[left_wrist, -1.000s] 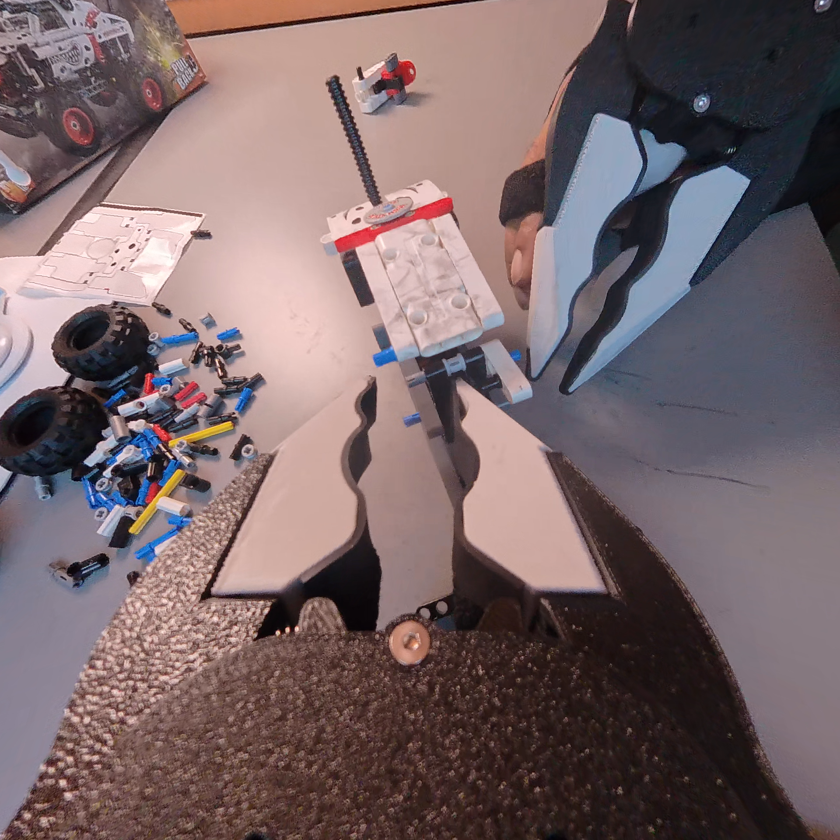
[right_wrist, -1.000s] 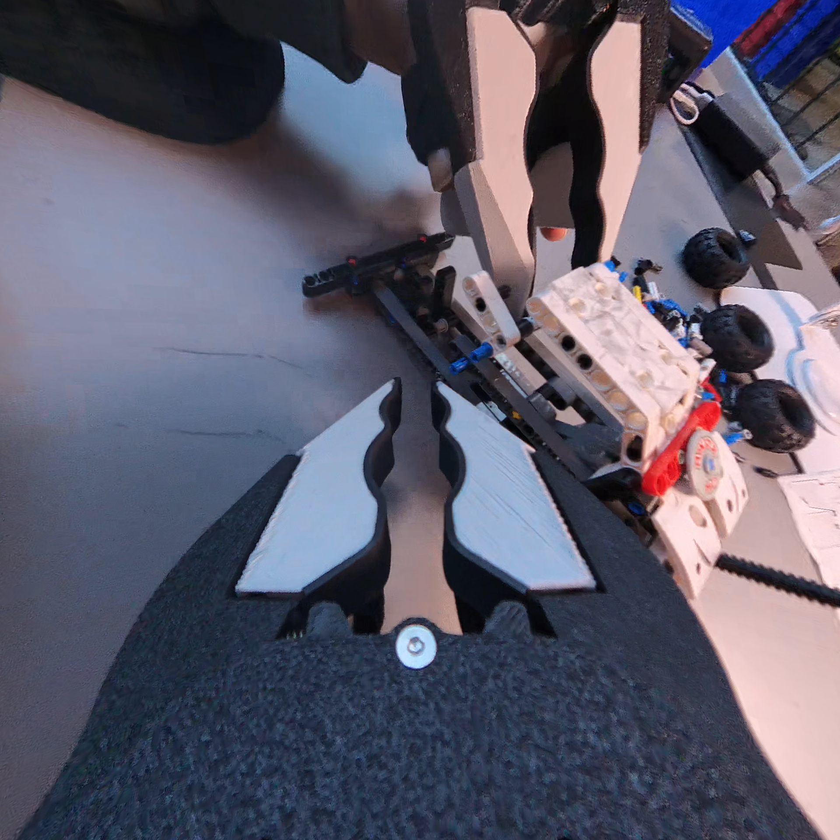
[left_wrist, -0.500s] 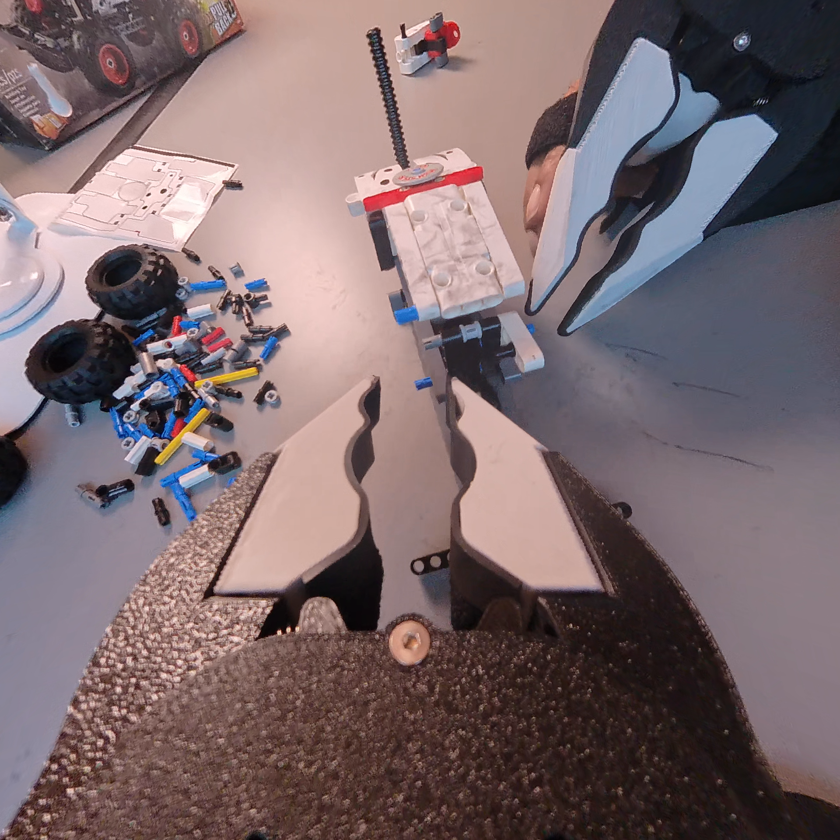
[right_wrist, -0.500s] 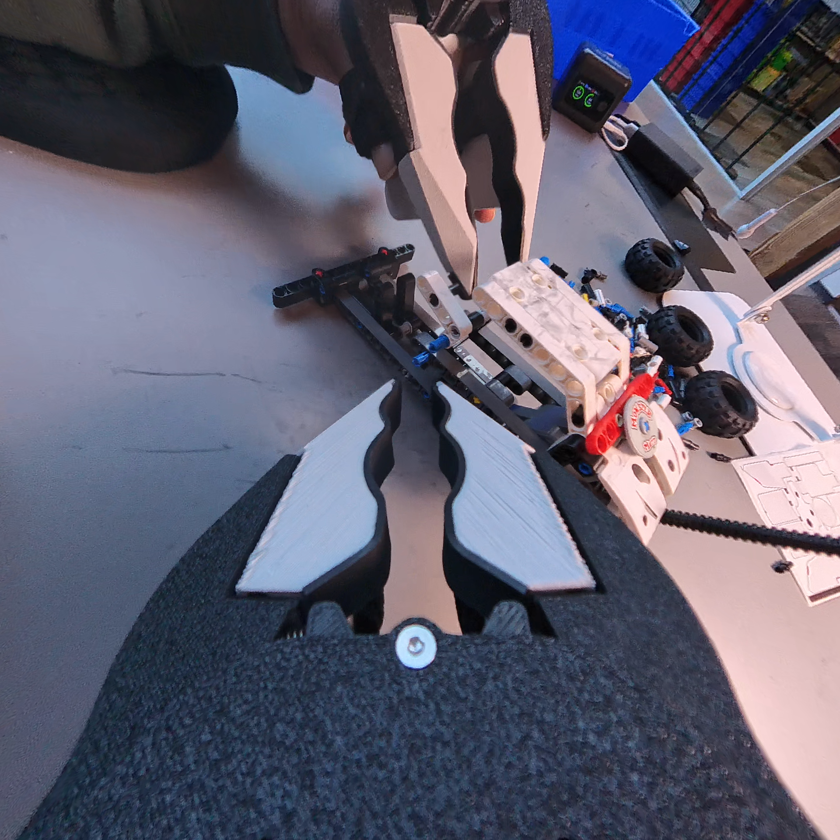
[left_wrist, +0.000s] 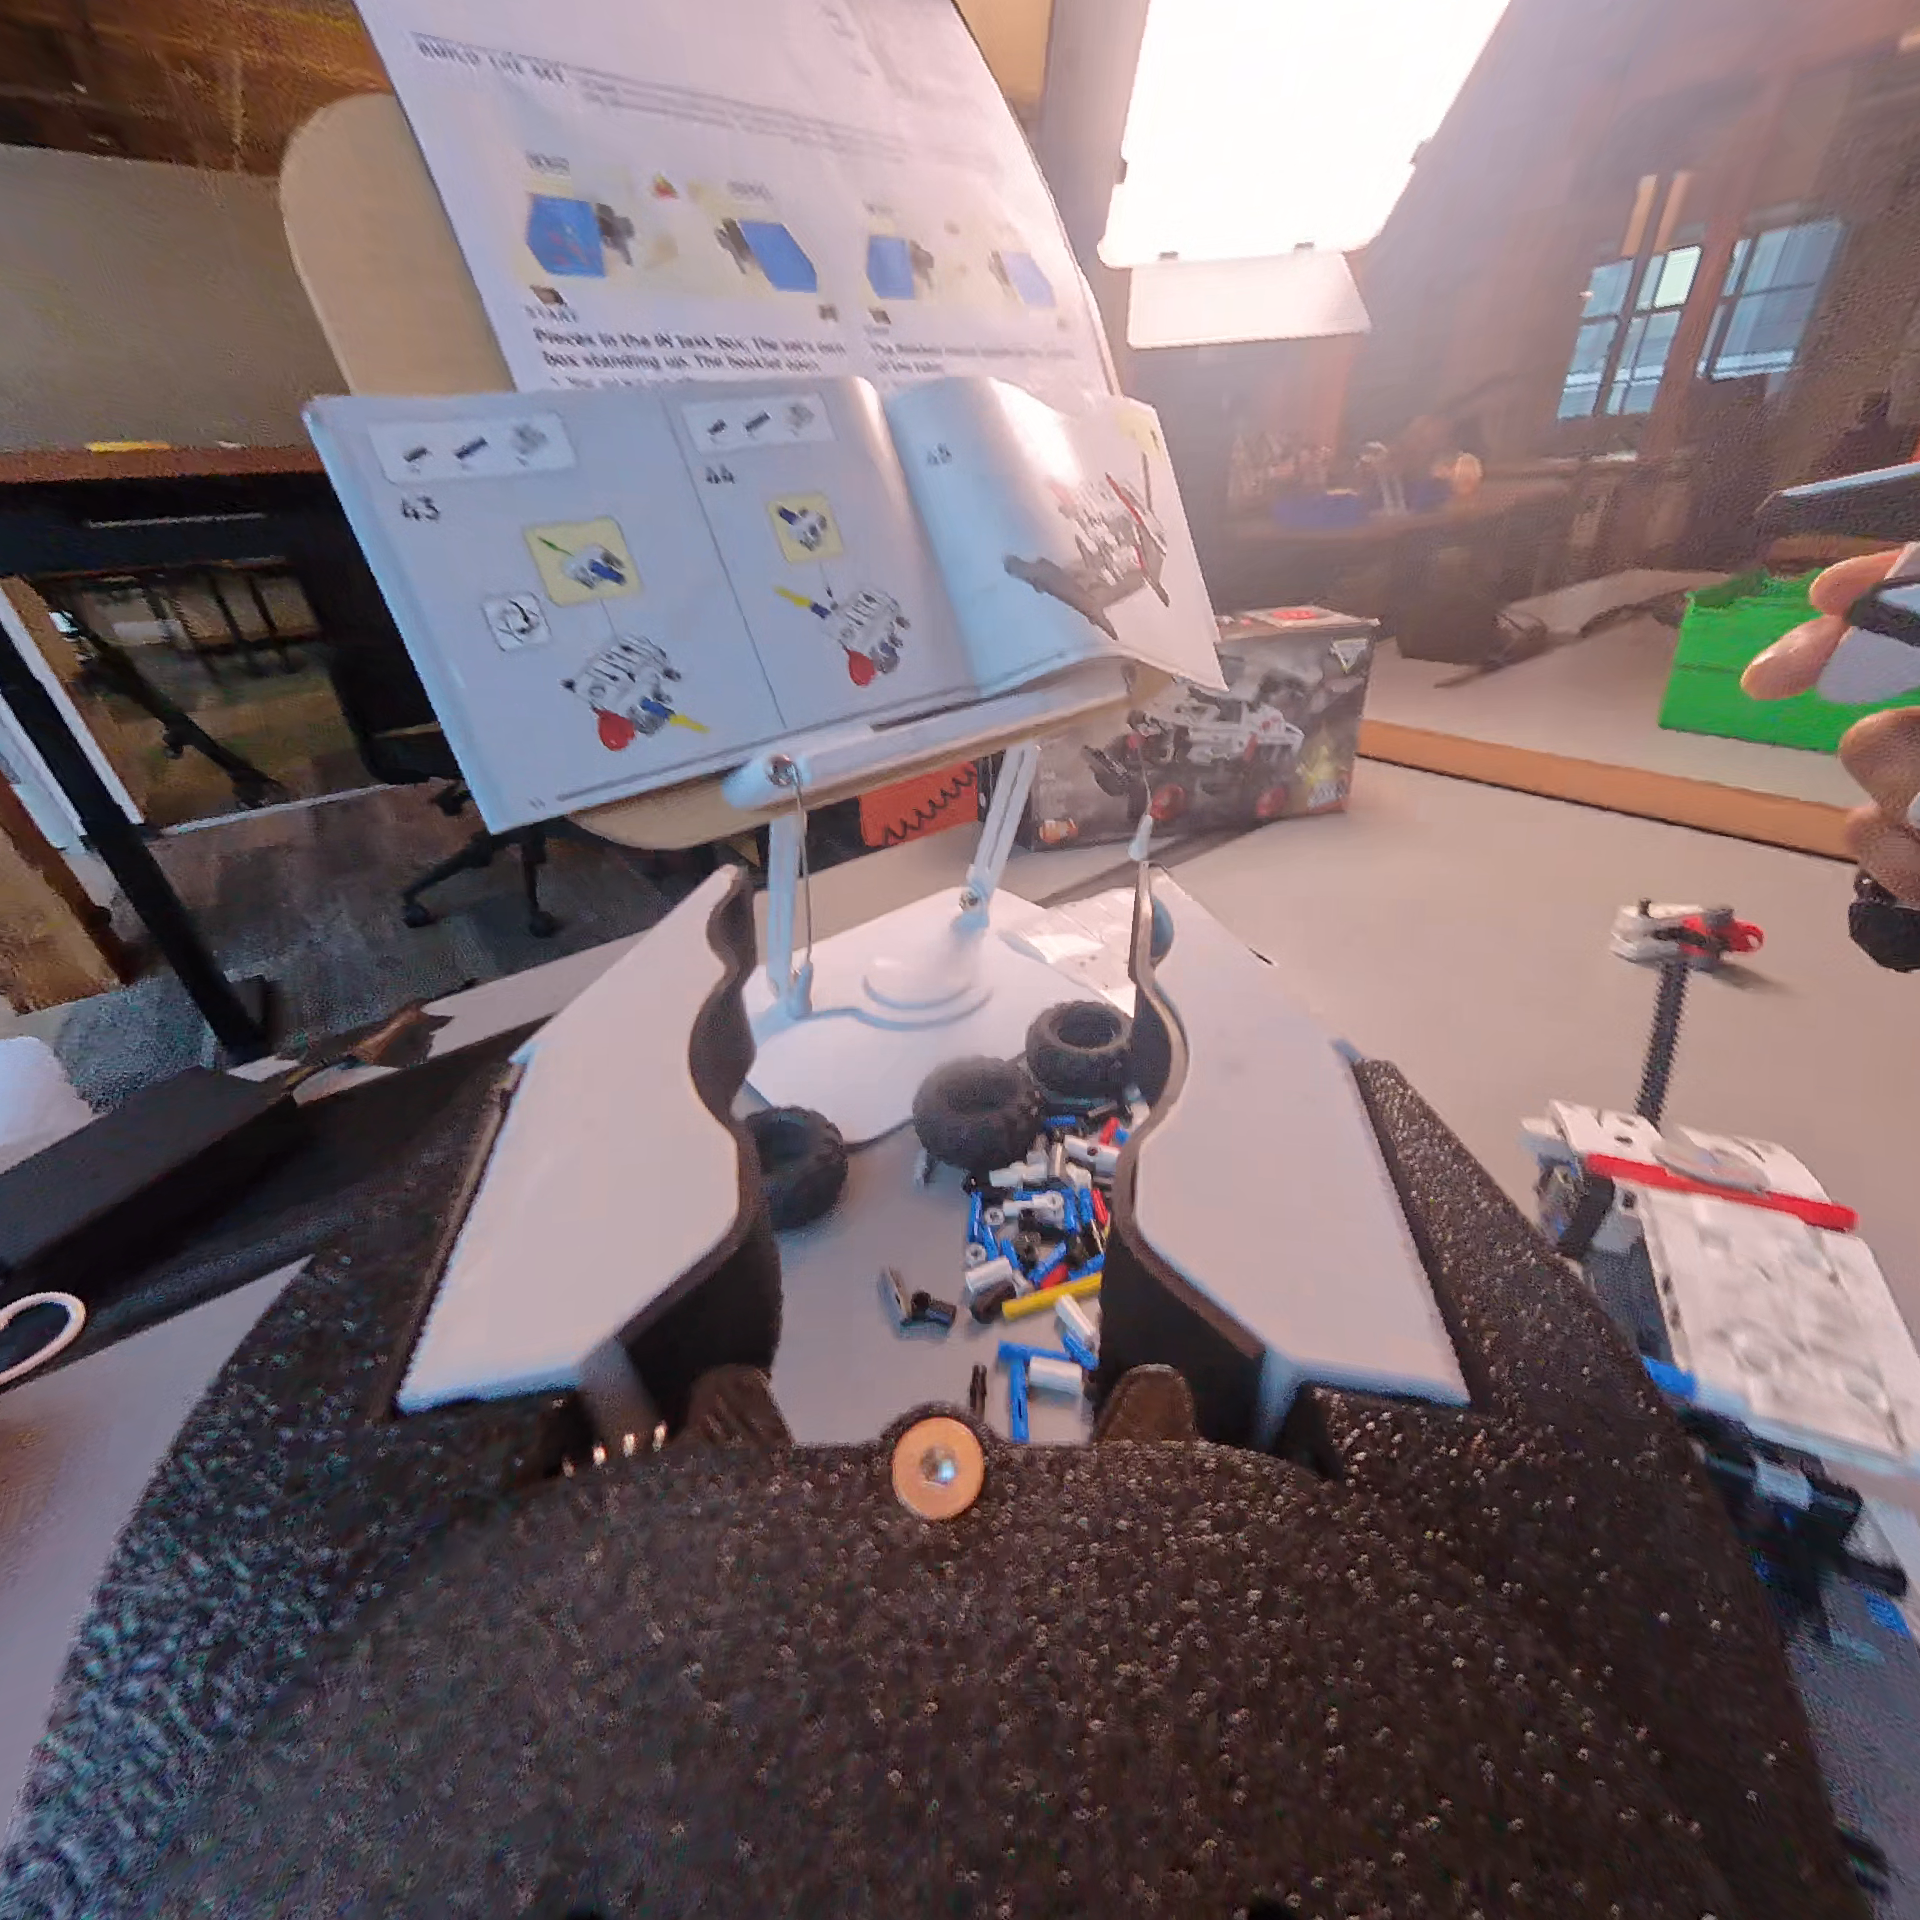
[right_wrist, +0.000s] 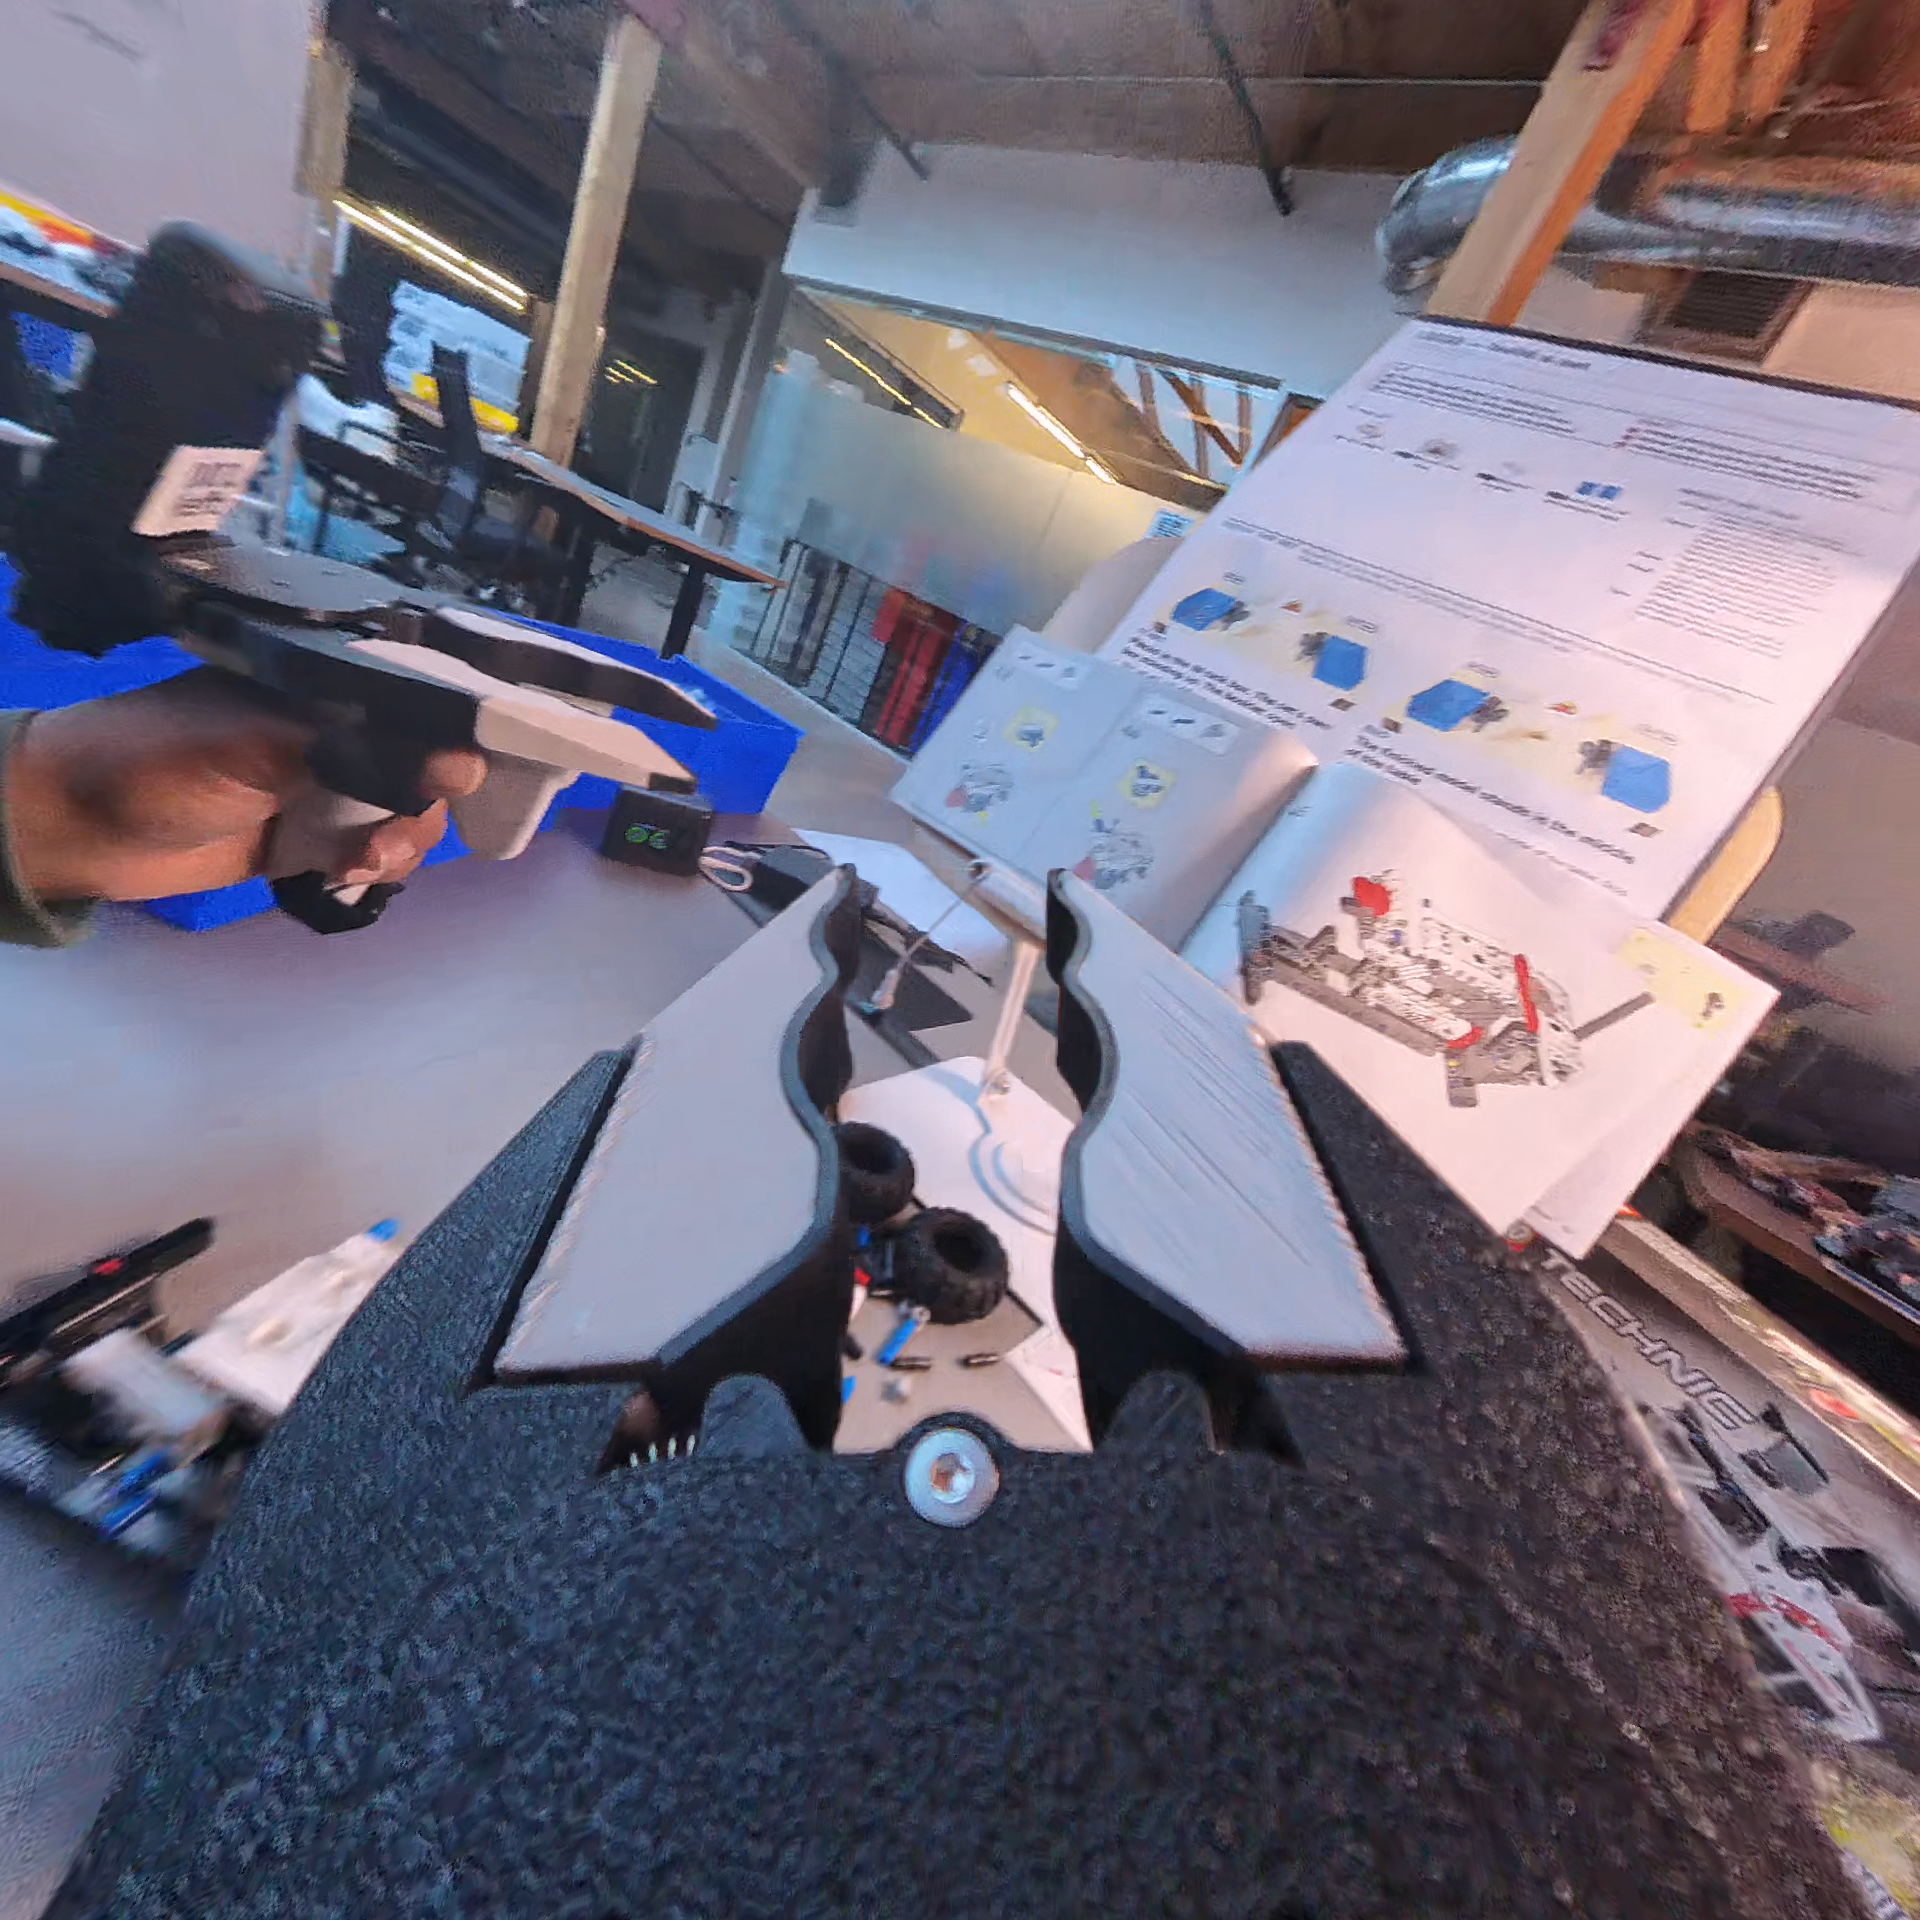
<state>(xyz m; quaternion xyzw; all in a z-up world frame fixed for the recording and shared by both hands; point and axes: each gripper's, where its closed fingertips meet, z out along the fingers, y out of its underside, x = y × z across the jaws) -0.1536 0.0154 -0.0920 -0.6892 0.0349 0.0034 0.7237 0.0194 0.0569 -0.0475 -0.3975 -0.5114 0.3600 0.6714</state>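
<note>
- Left tongs (left_wrist: 940, 997): jaws apart, empty, now raised off the model (left_wrist: 1756, 1278) at frame right, over loose parts (left_wrist: 1039, 1236).
- Right tongs (right_wrist: 951, 925): apart, apparently empty, facing the booklet (right_wrist: 1101, 800).

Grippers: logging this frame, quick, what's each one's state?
Left gripper: open, empty, above the loose pieces.
Right gripper: open, empty.
</note>
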